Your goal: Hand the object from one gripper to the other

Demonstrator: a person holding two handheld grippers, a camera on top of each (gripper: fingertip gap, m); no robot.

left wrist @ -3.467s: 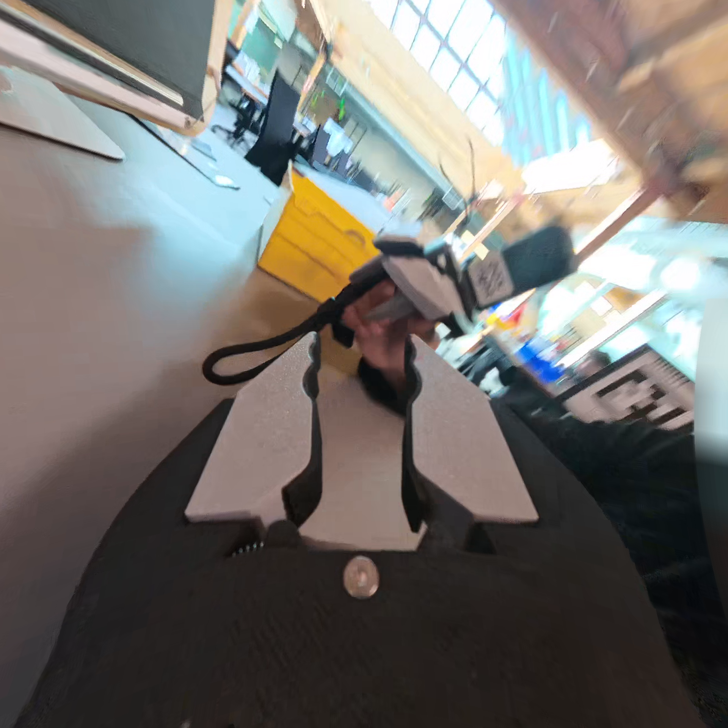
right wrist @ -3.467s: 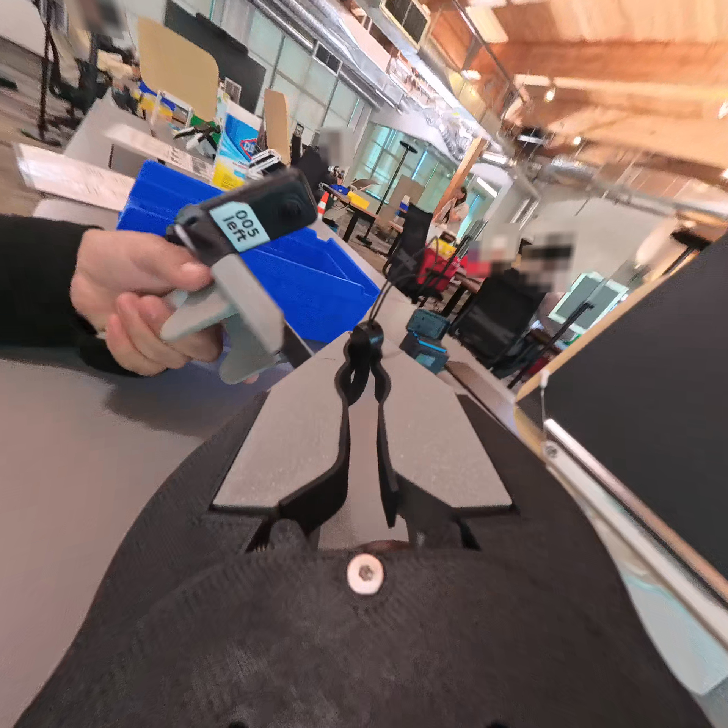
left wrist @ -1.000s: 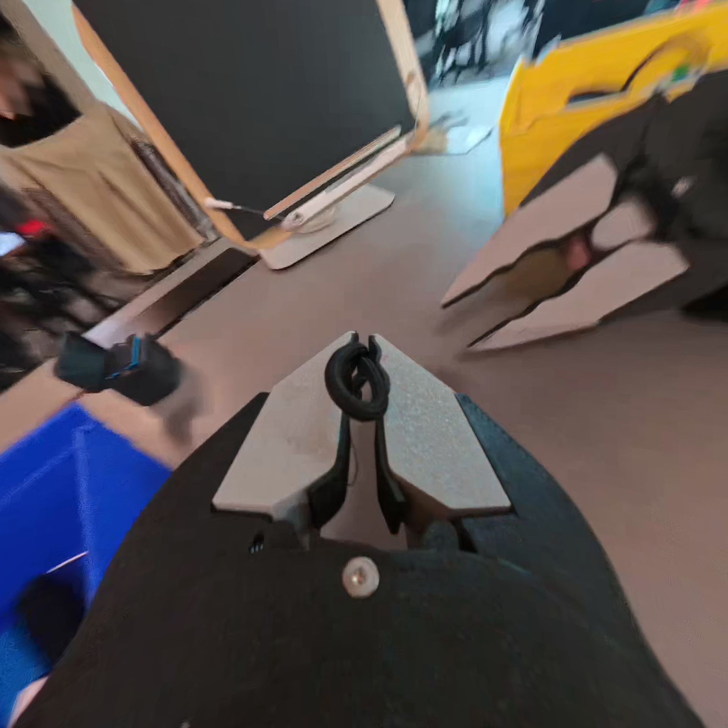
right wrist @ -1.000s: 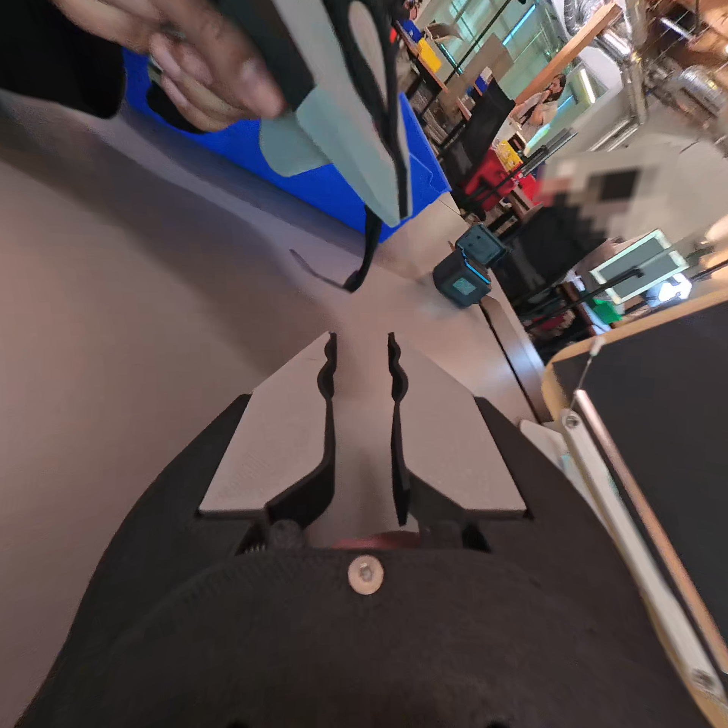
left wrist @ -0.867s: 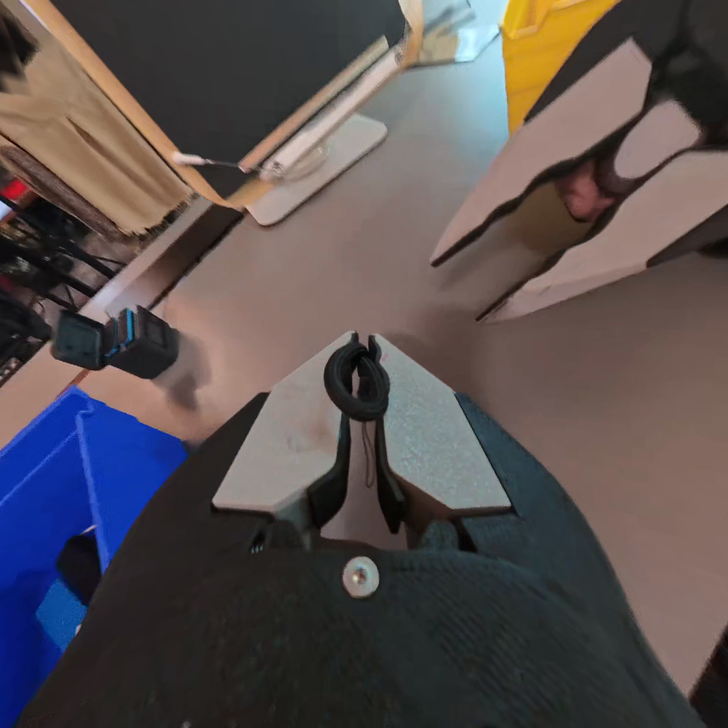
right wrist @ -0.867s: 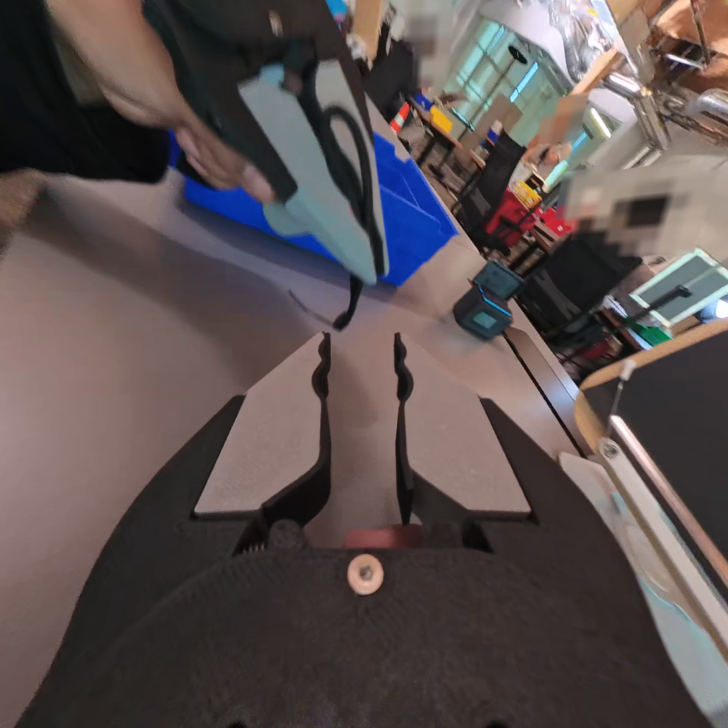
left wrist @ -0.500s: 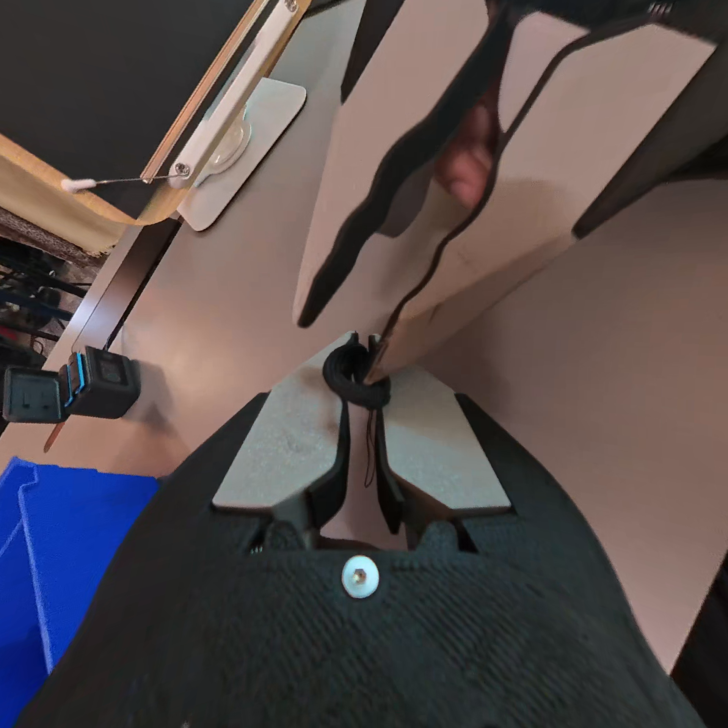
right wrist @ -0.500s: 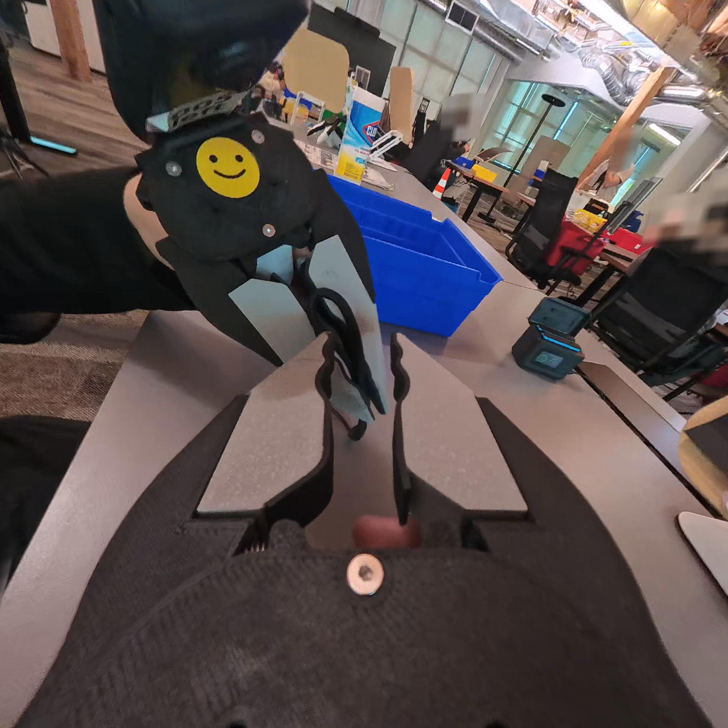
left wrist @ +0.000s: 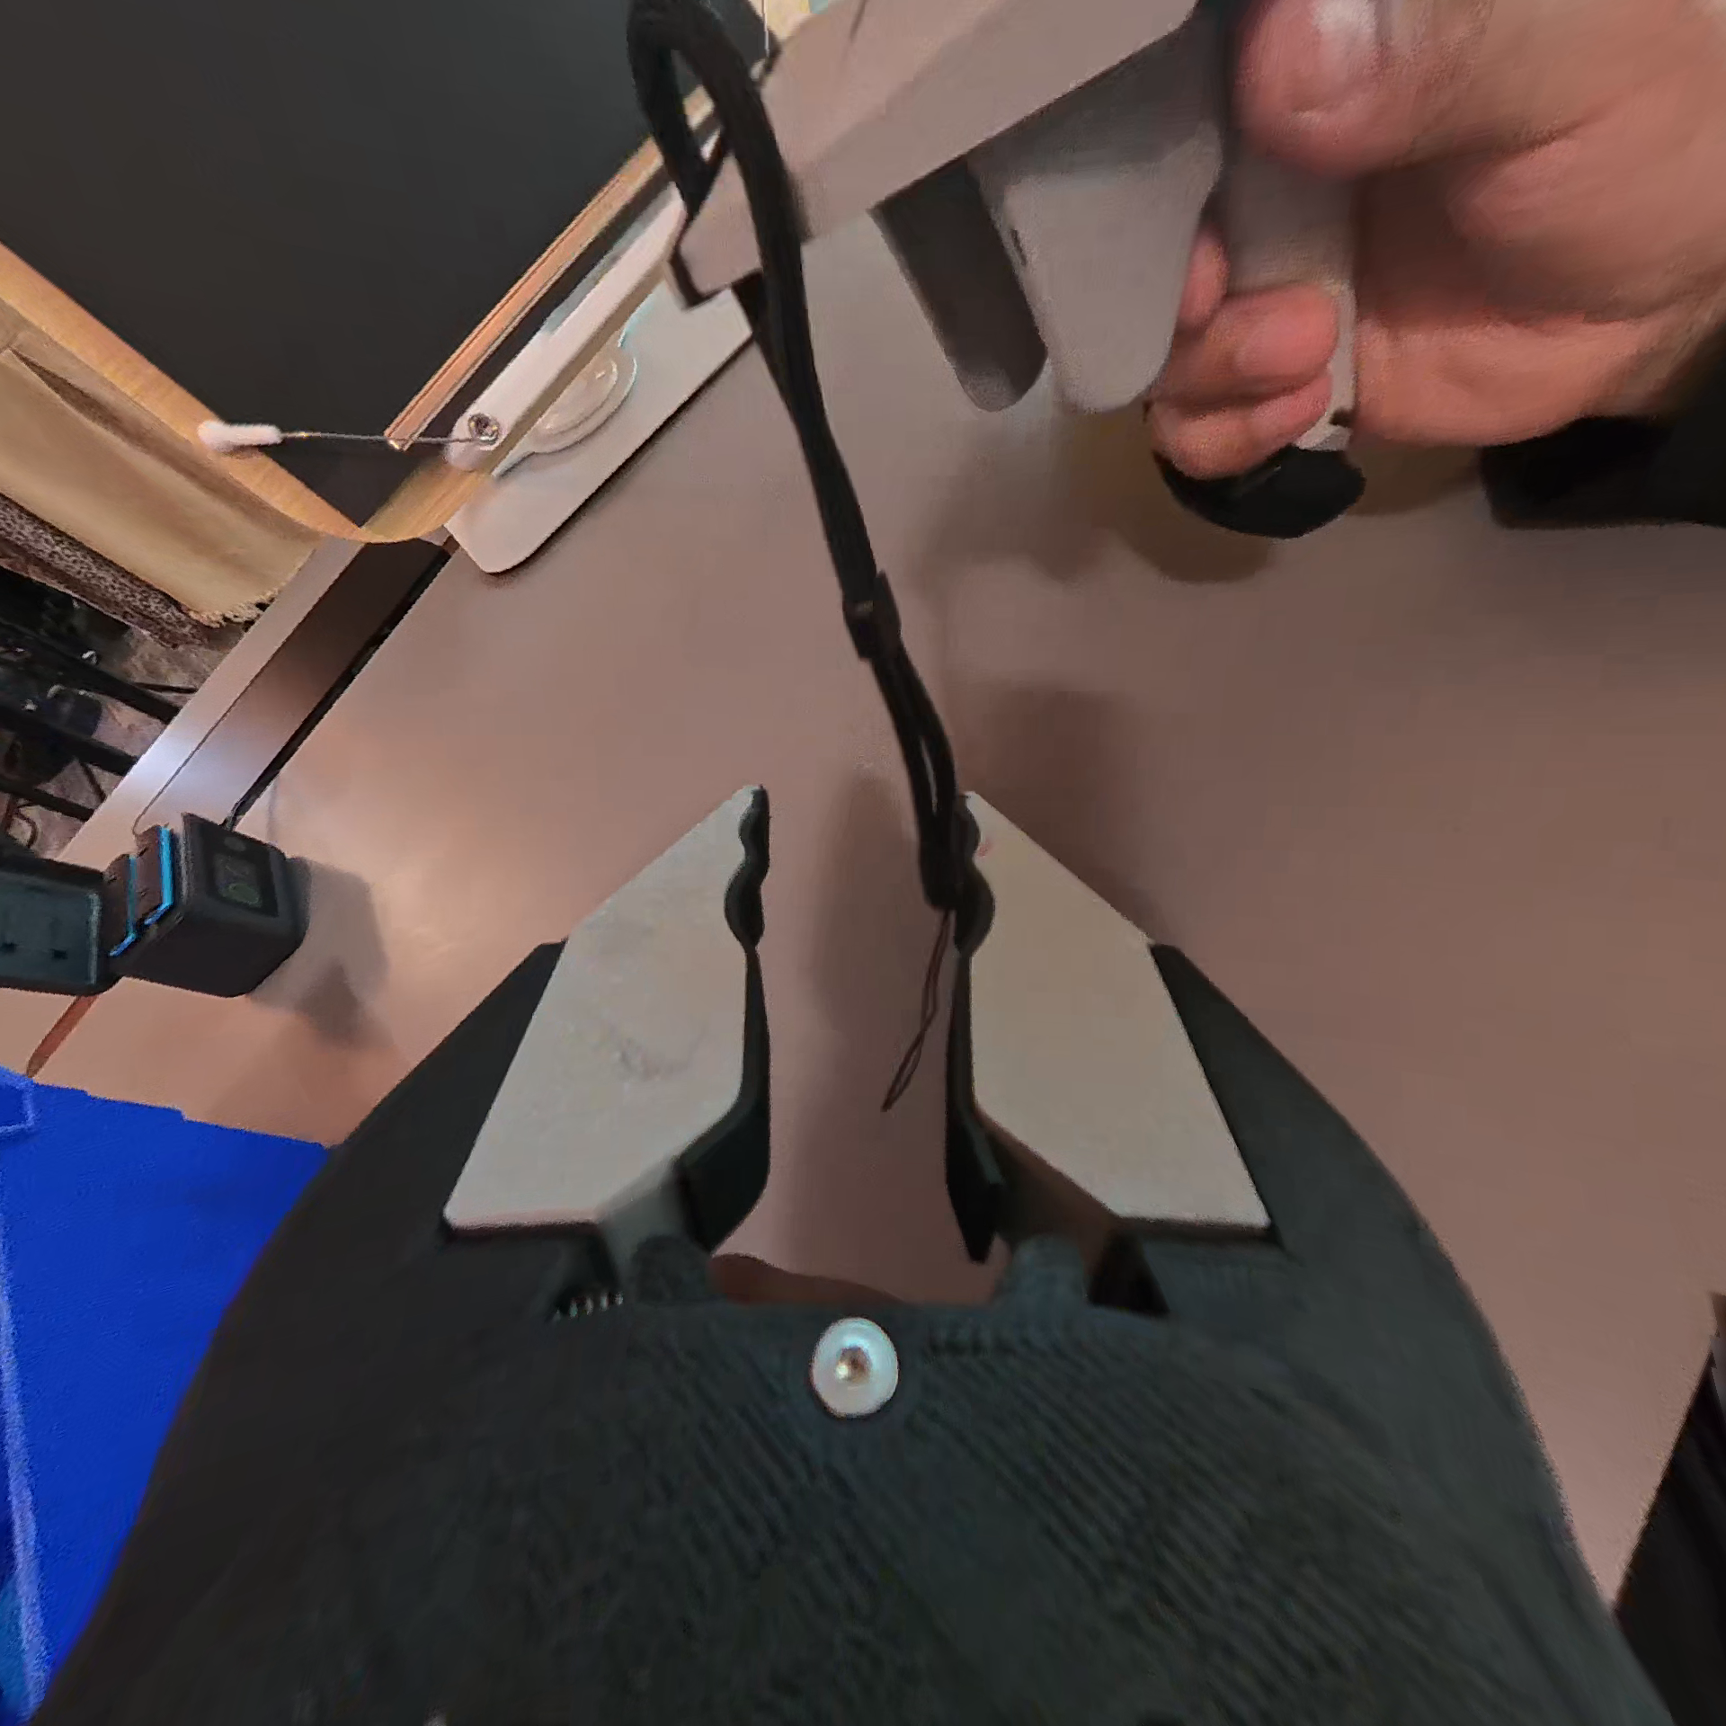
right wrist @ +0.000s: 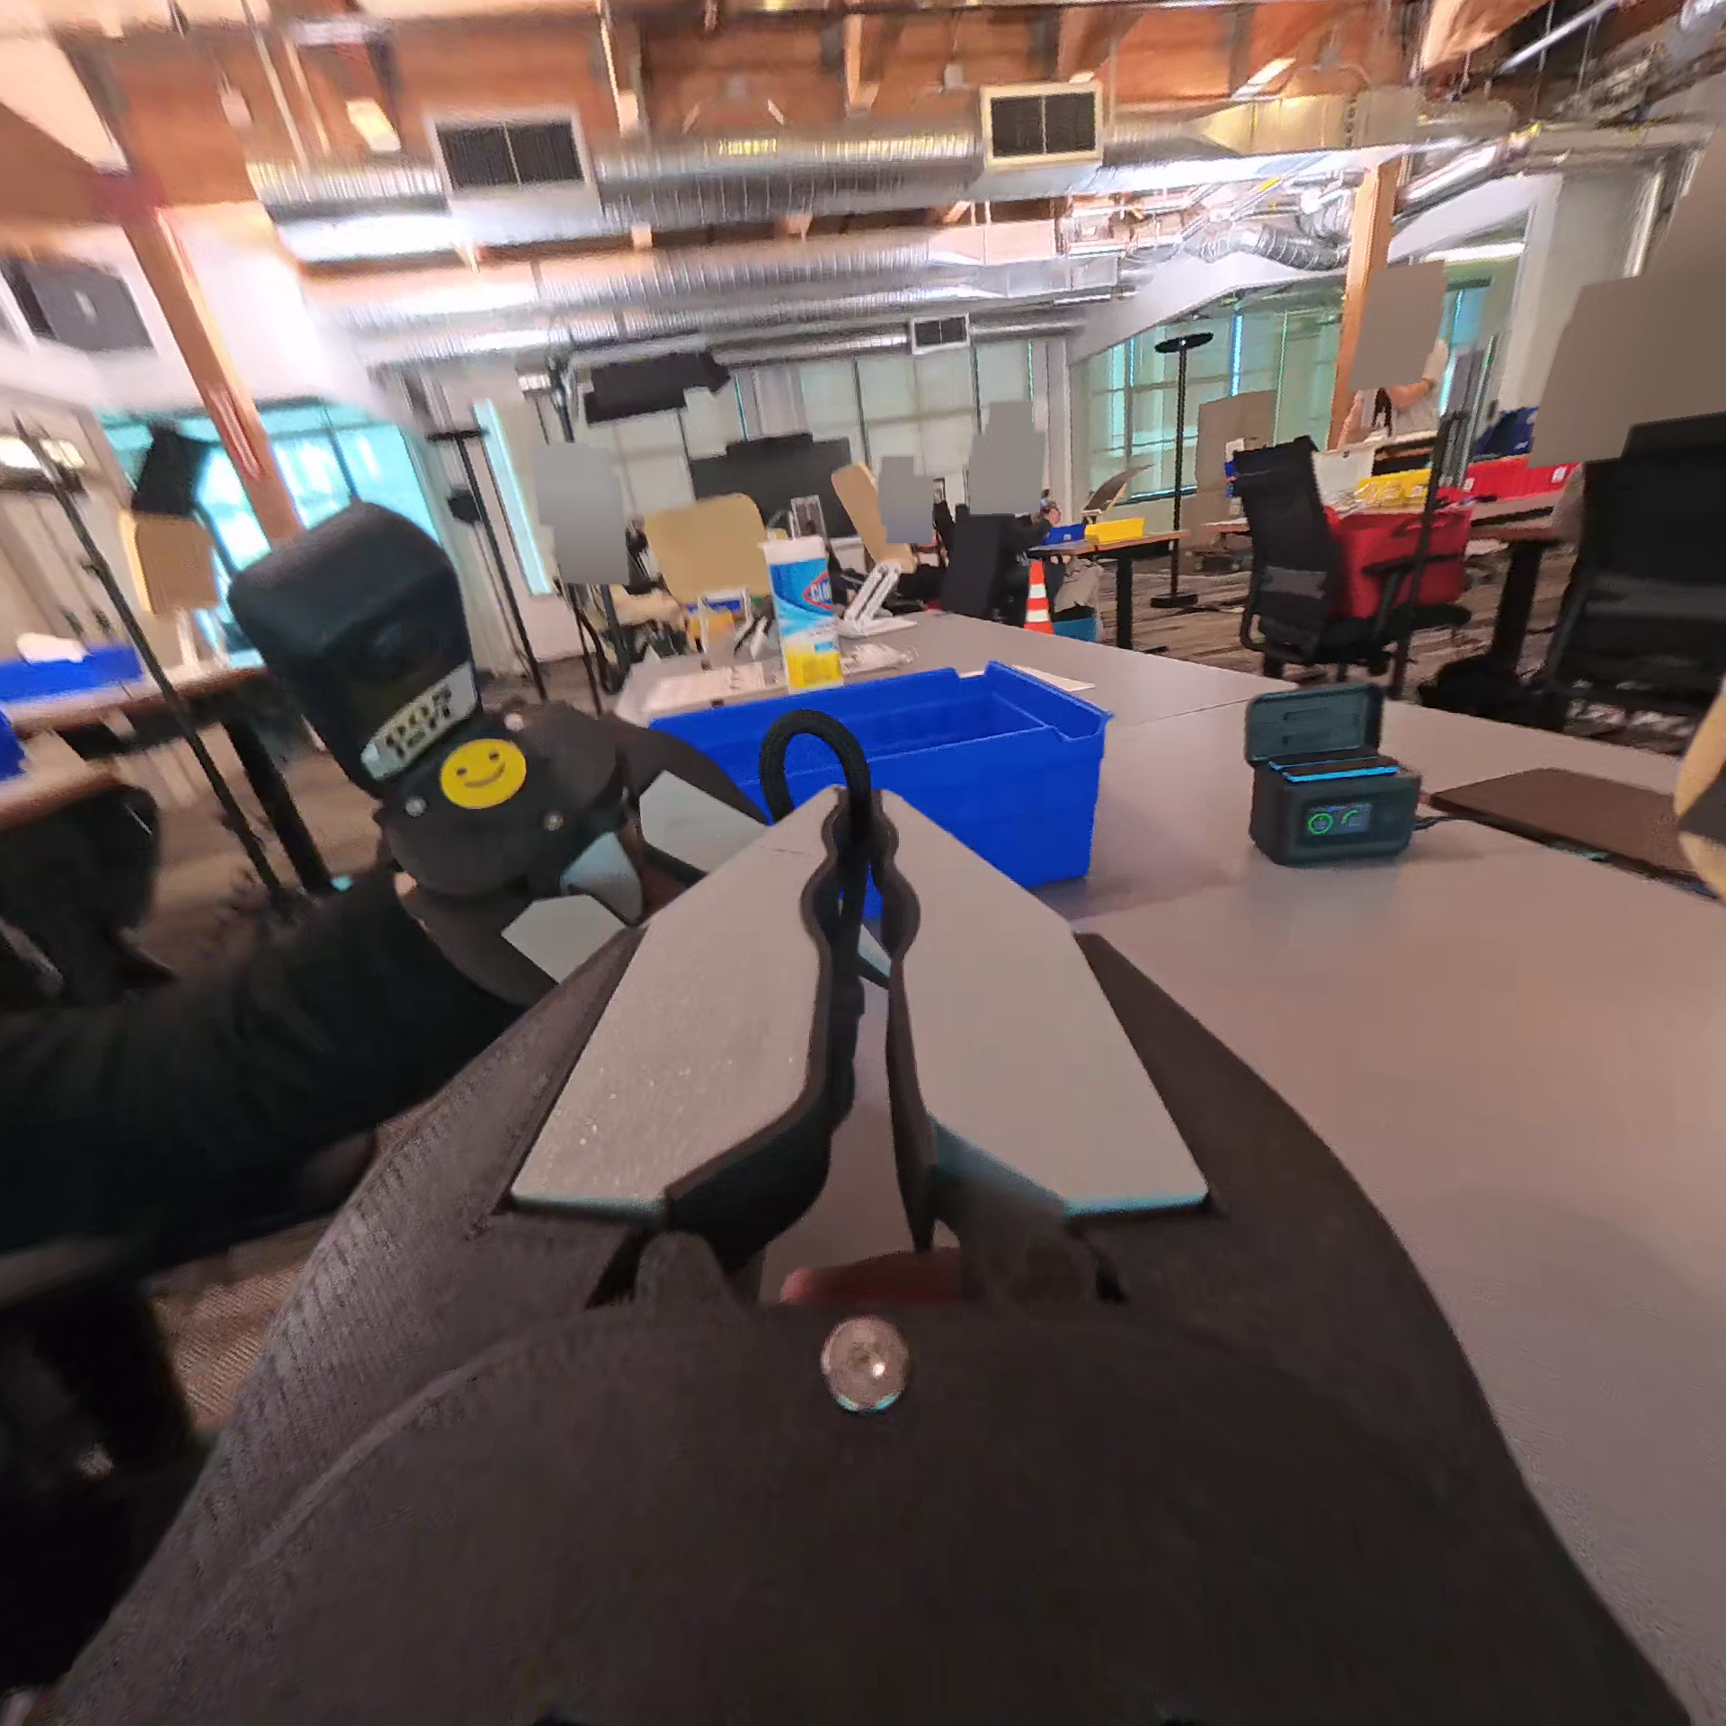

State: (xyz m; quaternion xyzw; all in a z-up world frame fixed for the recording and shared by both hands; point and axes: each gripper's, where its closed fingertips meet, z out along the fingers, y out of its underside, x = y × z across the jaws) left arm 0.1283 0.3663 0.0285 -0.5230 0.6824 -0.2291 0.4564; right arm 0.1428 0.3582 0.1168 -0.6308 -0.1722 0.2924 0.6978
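Right wrist view: right gripper was clamped on black lanyard cord; left gripper gaped, cord tail brushing its right finger. Advised: lift cord clear without snagging.

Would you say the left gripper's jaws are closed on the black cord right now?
No, the left gripper stands open, and the black cord only brushes one inner edge.

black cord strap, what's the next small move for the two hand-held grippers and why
Probably draw the left hand-held gripper back from the black cord strap. Its jaws stand open, yet the strap's lower end lies against its right finger. The right hand-held gripper is shut on the strap, whose loop pokes out above its tips, so it alone seems to hold it.
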